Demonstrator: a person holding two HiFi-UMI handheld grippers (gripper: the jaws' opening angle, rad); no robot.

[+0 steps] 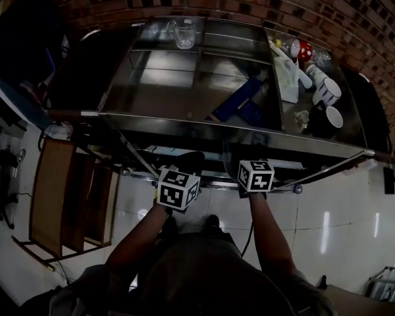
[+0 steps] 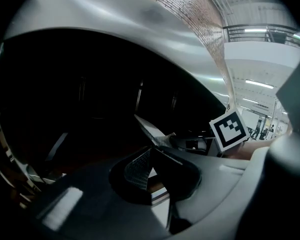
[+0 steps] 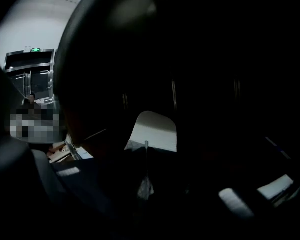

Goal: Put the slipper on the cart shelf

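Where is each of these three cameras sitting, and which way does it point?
Head view: on the person's head, facing steeply down at the metal cart; both forearms show.
Left gripper view: on the left gripper, looking along its shut jaws into the dark under the cart.
Right gripper view: on the right gripper, likewise, jaws shut.
Shared: the right gripper's marker cube shows in the head view too.

glass on cart, mugs at right

Head view over cart, gripper views low
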